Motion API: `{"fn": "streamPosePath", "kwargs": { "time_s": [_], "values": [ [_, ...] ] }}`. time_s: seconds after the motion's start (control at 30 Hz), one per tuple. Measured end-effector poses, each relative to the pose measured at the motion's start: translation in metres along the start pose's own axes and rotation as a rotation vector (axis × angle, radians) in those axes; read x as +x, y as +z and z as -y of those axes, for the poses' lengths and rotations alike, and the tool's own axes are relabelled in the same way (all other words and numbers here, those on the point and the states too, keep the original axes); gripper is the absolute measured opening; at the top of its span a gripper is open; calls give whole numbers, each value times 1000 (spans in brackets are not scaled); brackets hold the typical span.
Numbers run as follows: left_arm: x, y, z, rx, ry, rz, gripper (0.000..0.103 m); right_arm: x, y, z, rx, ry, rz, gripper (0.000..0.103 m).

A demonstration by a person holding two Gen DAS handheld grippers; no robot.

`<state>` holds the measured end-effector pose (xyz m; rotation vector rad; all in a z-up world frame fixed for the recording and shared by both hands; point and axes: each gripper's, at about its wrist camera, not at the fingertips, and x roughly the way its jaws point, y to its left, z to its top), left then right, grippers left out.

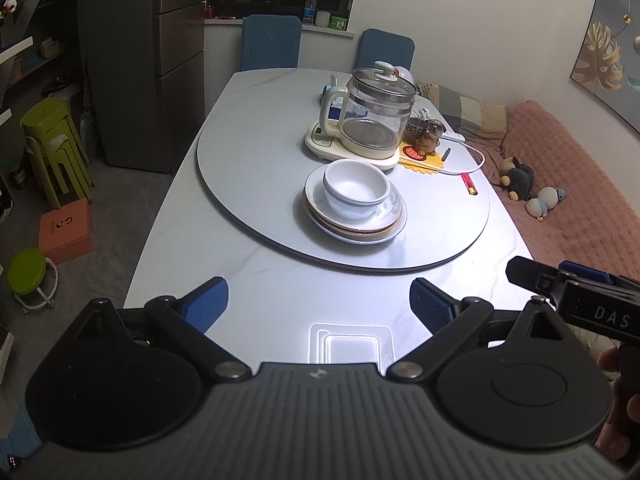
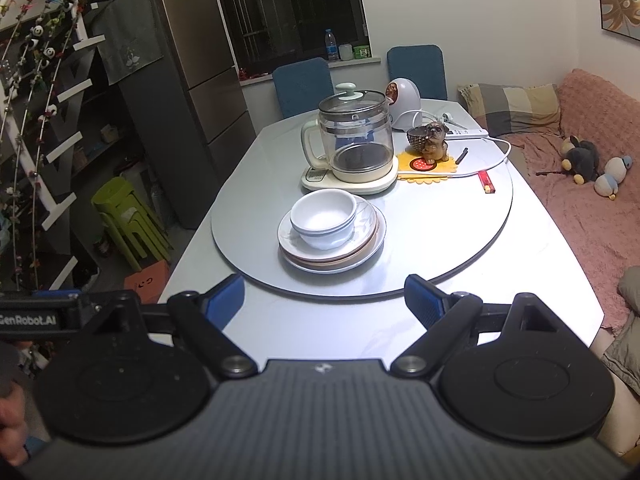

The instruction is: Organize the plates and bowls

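Note:
Stacked white bowls (image 1: 356,192) (image 2: 324,216) sit on a pile of plates (image 1: 360,228) (image 2: 352,252) on the round turntable (image 1: 248,168) (image 2: 440,232). My left gripper (image 1: 320,306) hangs open over the near table edge, well short of the stack, nothing between its blue pads. My right gripper (image 2: 324,300) is likewise open and empty, just before the turntable's near rim. The right gripper's side shows at the right edge of the left wrist view, and the left gripper's side at the left edge of the right wrist view.
A glass kettle (image 1: 376,116) (image 2: 352,140) on its base stands right behind the stack. A dog figurine (image 2: 434,142), a yellow mat, a white cable and a red pencil (image 2: 486,182) lie to the right. Blue chairs stand behind, a pink sofa (image 2: 592,208) right, green stools (image 1: 52,148) left.

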<state>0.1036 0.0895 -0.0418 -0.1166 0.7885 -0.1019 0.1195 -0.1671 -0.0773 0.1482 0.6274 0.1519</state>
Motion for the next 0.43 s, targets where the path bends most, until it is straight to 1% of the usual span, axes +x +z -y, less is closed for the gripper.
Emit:
{"fn": "streamPosePath", "kwargs": {
  "time_s": [0.17, 0.3, 0.43],
  "values": [
    [1, -2, -1, 7, 7, -11, 99, -2, 0, -1, -9, -2, 2, 88],
    [1, -3, 0, 6, -2, -28, 99, -2, 1, 0, 12, -8, -8, 88],
    [0, -5, 5, 13, -13, -31, 99, -5, -2, -1, -3, -3, -21, 88]
  ]
}}
